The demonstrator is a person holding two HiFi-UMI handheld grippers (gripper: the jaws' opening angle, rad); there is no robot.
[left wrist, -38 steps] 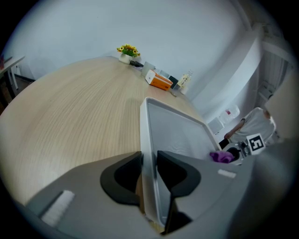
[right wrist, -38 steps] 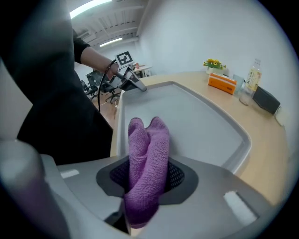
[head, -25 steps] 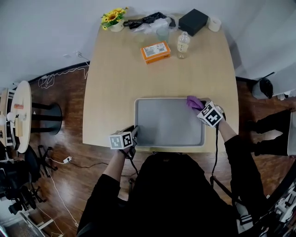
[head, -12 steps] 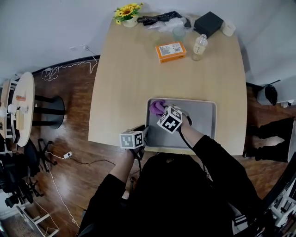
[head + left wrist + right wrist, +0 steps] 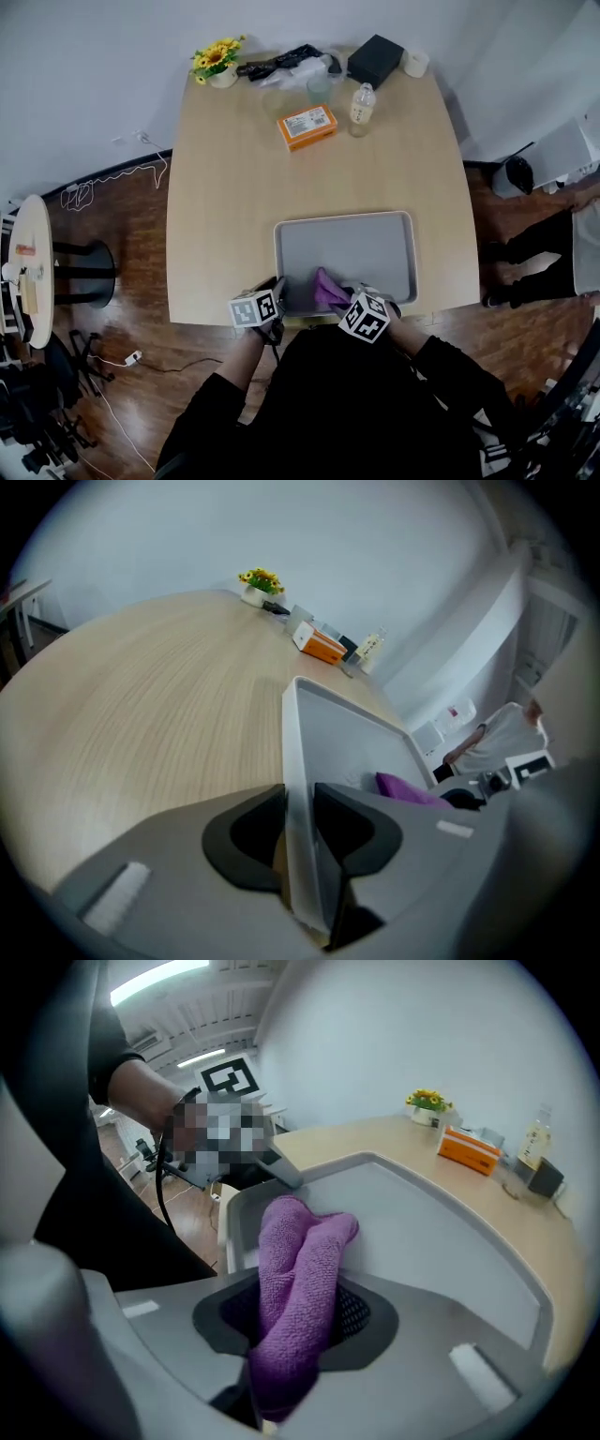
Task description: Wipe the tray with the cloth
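Note:
A grey tray (image 5: pixel 375 244) lies near the table's front edge. My left gripper (image 5: pixel 274 292) is shut on the tray's rim (image 5: pixel 302 808) at its front left corner, one jaw on each side of the thin wall. My right gripper (image 5: pixel 339 292) is shut on a folded purple cloth (image 5: pixel 298 1283), which shows in the head view as the purple cloth (image 5: pixel 327 285) pressed on the tray floor near the front edge, left of middle. In the left gripper view the cloth (image 5: pixel 408 787) lies just right of the held rim.
At the far end of the table (image 5: pixel 225 178) stand an orange box (image 5: pixel 307 127), a clear bottle (image 5: pixel 361 105), a black box (image 5: pixel 376 58), a flower pot (image 5: pixel 218 64) and a dark bundle (image 5: pixel 281 64). A round side table (image 5: pixel 28 262) stands on the floor at the left.
My right gripper has carried the cloth from the tray's far right corner, across to its far left, then down to the front edge. The left gripper kept its hold on the rim.

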